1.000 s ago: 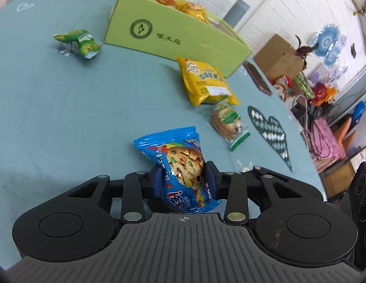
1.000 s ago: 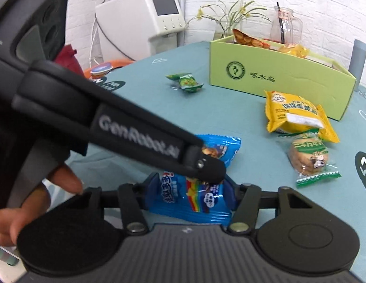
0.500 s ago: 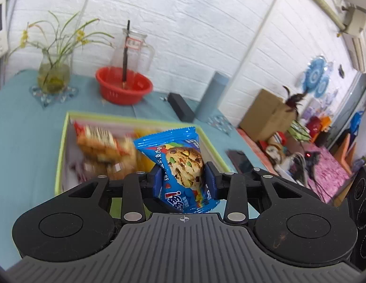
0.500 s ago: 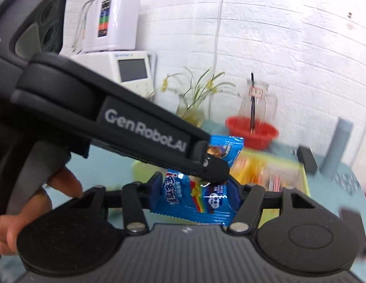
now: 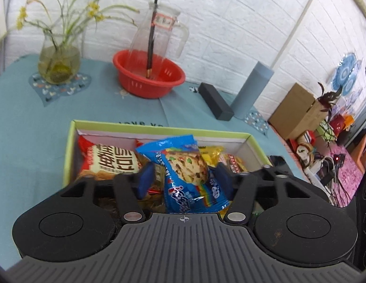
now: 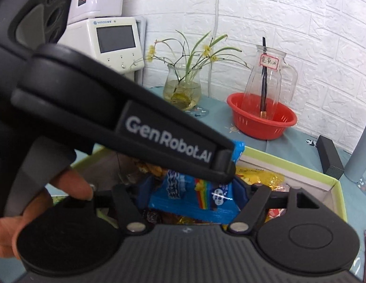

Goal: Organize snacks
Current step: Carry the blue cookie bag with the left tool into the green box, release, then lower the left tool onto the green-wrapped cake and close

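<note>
Snack box's left half behind left claw

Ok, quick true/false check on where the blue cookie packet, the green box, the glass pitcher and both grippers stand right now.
1. The blue cookie packet is over the green box. True.
2. The left gripper is clamped shut on the packet. False: its jaws have just been opening and its pads stand apart from the packet between them.
3. The green box is empty. False: it already holds snack packs, a red-and-white pack among them.
4. The glass pitcher stands in the red basket. True.
5. The right gripper is open. True; its jaws have just been opening around the same packet.
</note>
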`<action>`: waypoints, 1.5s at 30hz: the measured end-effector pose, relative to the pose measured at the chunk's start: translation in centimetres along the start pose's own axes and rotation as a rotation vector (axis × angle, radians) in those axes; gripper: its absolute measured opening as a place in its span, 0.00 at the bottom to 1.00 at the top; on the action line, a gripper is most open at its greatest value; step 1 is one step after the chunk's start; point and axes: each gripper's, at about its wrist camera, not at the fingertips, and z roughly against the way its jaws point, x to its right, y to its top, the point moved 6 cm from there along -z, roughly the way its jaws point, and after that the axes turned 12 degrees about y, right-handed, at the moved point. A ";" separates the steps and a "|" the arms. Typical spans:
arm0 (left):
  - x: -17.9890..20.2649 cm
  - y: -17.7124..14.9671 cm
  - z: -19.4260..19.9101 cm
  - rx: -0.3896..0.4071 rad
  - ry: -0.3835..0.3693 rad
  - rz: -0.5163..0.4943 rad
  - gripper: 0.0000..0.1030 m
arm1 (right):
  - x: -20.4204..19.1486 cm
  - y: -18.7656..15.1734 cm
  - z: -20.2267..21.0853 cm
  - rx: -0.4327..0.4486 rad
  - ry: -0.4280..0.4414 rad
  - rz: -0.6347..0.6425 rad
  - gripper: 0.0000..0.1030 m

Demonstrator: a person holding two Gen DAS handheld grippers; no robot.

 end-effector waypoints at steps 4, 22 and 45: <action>0.7 -0.5 6.3 0.117 -0.002 -0.003 0.79 | -1.1 -0.2 7.0 0.122 -0.045 0.010 0.89; 5.0 -20.2 7.1 -0.285 -0.177 0.124 0.63 | -5.6 -17.5 15.0 -0.064 -0.001 -0.220 0.89; 3.5 -23.6 13.9 -0.171 -0.060 -0.025 0.56 | -14.3 -19.7 17.0 -0.057 0.015 -0.215 0.89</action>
